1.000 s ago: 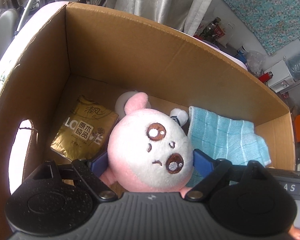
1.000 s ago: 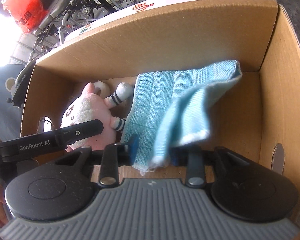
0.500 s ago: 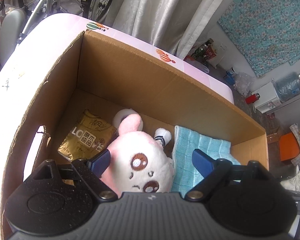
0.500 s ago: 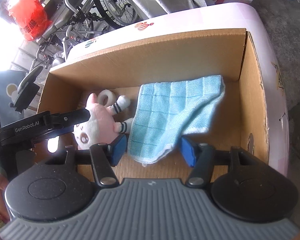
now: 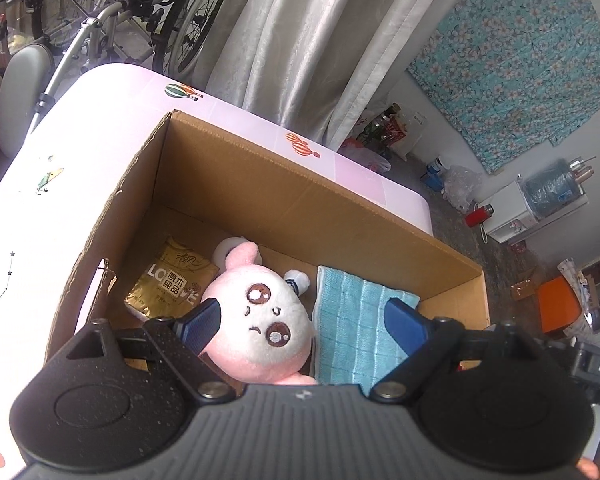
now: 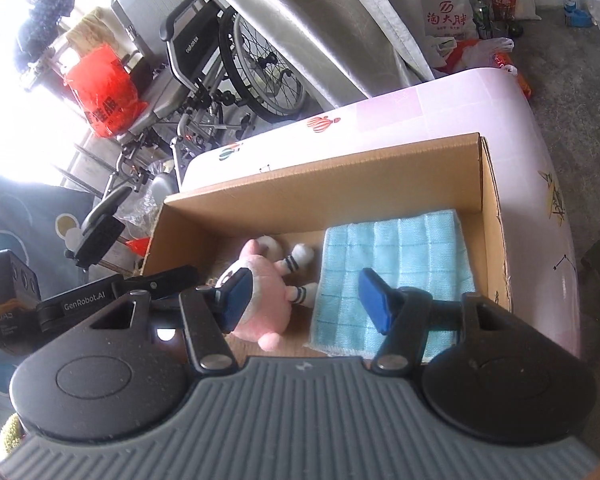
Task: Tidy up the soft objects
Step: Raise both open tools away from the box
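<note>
An open cardboard box point(image 5: 284, 184) stands on a pink table. Inside lie a pink and white plush toy point(image 5: 260, 320), a light blue cloth point(image 5: 356, 320) spread flat to its right, and a gold tissue pack point(image 5: 172, 280) to its left. My left gripper point(image 5: 304, 326) is open and empty, held above the box over the plush. My right gripper point(image 6: 308, 300) is open and empty above the box, with the plush point(image 6: 260, 292) and the cloth point(image 6: 396, 252) below it. The left gripper's body shows at the left of the right wrist view.
The pink table point(image 5: 80, 128) has free surface left of and behind the box. Wheelchairs point(image 6: 220, 60) and a curtain point(image 5: 312, 40) stand beyond the table. A white roll point(image 5: 224, 250) lies behind the plush in the box.
Both grippers have let go and risen out of the box. The plush and the blue cloth now lie on the box floor, the cloth spread flat.
</note>
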Demonstrator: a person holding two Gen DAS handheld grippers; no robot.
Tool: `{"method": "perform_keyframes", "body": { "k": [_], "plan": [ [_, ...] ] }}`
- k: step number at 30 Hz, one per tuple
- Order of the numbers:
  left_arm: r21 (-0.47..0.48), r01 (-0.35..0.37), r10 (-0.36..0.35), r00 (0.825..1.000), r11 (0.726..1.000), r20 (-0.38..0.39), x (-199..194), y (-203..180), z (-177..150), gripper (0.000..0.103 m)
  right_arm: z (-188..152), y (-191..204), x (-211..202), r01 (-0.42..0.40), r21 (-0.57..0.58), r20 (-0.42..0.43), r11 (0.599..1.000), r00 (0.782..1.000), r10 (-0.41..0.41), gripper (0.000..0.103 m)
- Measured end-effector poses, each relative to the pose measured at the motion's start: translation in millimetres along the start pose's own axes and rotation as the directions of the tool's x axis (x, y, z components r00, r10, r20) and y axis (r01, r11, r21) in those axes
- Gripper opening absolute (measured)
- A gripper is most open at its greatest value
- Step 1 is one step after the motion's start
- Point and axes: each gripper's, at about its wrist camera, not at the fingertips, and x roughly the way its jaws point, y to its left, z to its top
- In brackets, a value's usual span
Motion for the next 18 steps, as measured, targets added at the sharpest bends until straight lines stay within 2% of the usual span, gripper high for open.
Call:
{"method": "perform_keyframes", "body": {
  "k": [9,18],
  "plan": [
    [0.061,0.067,-0.071,0.995,0.996,0.071,-72.6,-18.3,-20.1,0.090,-28.3,15.9,-80.8,-0.106,0.012,0.079,0.994,0.991,0.105,0.058],
    [0.156,0.091,-0.115,0.981,0.984,0.154,-185.5,-34.5,-69.2,0.095,-82.5,44.1,-203.6,-0.265,-0.025,0.170,0.964,0.949,0.265,0.058]
  ]
}}
